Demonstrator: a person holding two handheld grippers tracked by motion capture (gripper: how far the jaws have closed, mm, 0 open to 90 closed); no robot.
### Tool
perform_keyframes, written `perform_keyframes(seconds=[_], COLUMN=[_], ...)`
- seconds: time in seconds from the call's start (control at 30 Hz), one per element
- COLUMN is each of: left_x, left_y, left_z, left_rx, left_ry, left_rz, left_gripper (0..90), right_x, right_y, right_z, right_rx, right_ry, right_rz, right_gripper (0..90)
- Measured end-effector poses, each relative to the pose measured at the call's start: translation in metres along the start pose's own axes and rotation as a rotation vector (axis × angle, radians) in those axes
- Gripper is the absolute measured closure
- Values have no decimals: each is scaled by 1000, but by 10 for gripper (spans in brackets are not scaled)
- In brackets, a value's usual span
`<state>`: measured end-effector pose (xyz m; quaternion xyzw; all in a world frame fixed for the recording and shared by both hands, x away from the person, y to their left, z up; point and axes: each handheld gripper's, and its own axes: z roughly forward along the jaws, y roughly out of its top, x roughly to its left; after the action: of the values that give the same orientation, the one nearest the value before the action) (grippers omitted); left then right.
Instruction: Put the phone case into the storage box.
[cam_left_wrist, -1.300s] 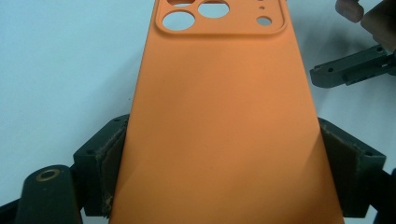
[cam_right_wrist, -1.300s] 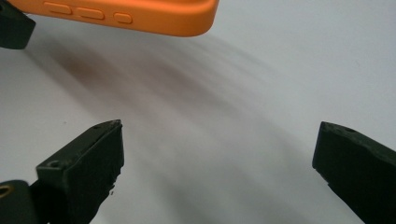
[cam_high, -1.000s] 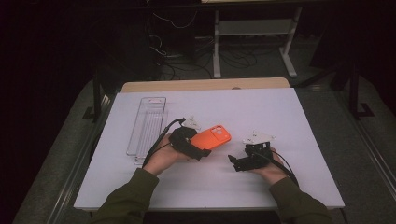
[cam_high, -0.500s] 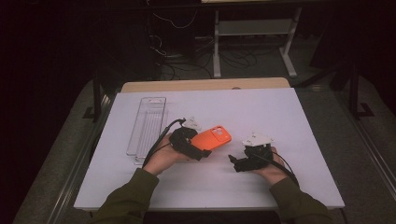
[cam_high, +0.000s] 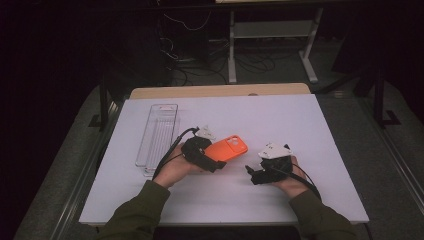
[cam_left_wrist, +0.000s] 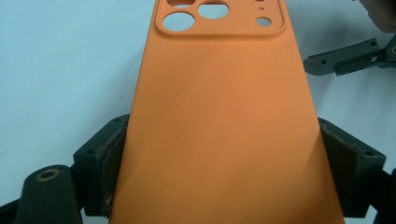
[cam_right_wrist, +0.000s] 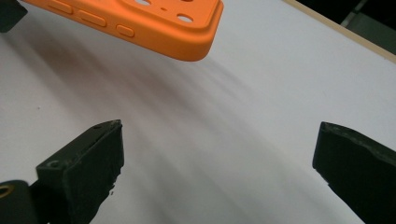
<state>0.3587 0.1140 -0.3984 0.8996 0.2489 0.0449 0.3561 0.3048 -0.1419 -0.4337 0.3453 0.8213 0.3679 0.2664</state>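
Orange silicone-like phone case (cam_left_wrist: 219, 126) is clamped between the 2 jaws of the left gripper (cam_left_wrist: 219, 177), with the pads pressing its 2 long edges near the lower end. In the left gripper view the case back faces the camera, and the camera cut-out with its round openings lies at the far end. The case extends away from the jaws over the white table top (cam_left_wrist: 60, 70).

In the high view, the left gripper (cam_high: 202, 155) sits near the front centre of the table (cam_high: 310, 125), held by the person's left hand (cam_high: 172, 172). The case (cam_high: 227, 148) projects from it toward the right and slightly away from the person. A black cable loops from this gripper back toward the left sleeve.

The right gripper (cam_high: 257, 174) is held by the right hand (cam_high: 290, 180), just right of the case and apart from it. Its jaws point left, toward the case. In the right gripper view the 2 jaws stand wide apart with nothing between them except bare table surface (cam_right_wrist: 224, 140). The camera end of the case (cam_right_wrist: 140, 23) hangs above the table ahead of these jaws, side buttons visible, and casts a soft shadow beneath.

Farther left, a clear plastic tray (cam_high: 158, 134) lies lengthwise on the table, separate from both grippers. Beyond the table's far edge, cables and a white frame stand on a dark floor.
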Motion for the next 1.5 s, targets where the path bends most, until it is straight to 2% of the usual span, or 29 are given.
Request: perform_keyframes(seconds=[0.17, 0.4, 0.57, 0.67, 0.7, 0.8, 1.1, 1.23, 1.27, 1.3, 1.33, 1.5], left_x=[-1, -1, -1, -1, 0, -1, -1, 0, 0, -1, 0, -1], left_y=[0, 0, 0, 0, 0, 0, 0, 0, 0, 0, 0, 0], left_z=[0, 0, 0, 0, 0, 0, 1, 0, 0, 0, 0, 0], left_rx=[-4, -6, -4, -4, 10, 0, 2, 9, 8, -6, -6, -14], left_ry=[3, 3, 5, 6, 6, 5, 2, 7, 5, 5, 6, 5], left_rz=[-6, -7, -1, 5, 20, 7, 9, 22, 21, 5, 9, 4], left_gripper=[153, 153, 153, 153, 153, 153, 153, 153, 153, 153, 153, 153], right_x=[2, 4, 5, 7, 7, 8, 10, 12, 12, 12, 13, 14], right_y=[0, 1, 1, 1, 1, 2, 2, 2, 2, 2, 2, 2], right_z=[0, 0, -1, -2, -2, -2, -4, -4, -5, -5, -5, -5], right_rx=[2, 1, -3, -11, -15, -23, -35, -40, -40, -40, -42, -46], right_ry=[-23, -40, -74, -101, -111, -126, -151, -169, -182, -182, -196, -211], right_rz=[-36, -53, -101, -147, -168, -197, -245, -291, -318, -318, -341, -375], right_gripper=[0, 0, 0, 0, 0, 0, 0, 0, 0, 0, 0, 0])
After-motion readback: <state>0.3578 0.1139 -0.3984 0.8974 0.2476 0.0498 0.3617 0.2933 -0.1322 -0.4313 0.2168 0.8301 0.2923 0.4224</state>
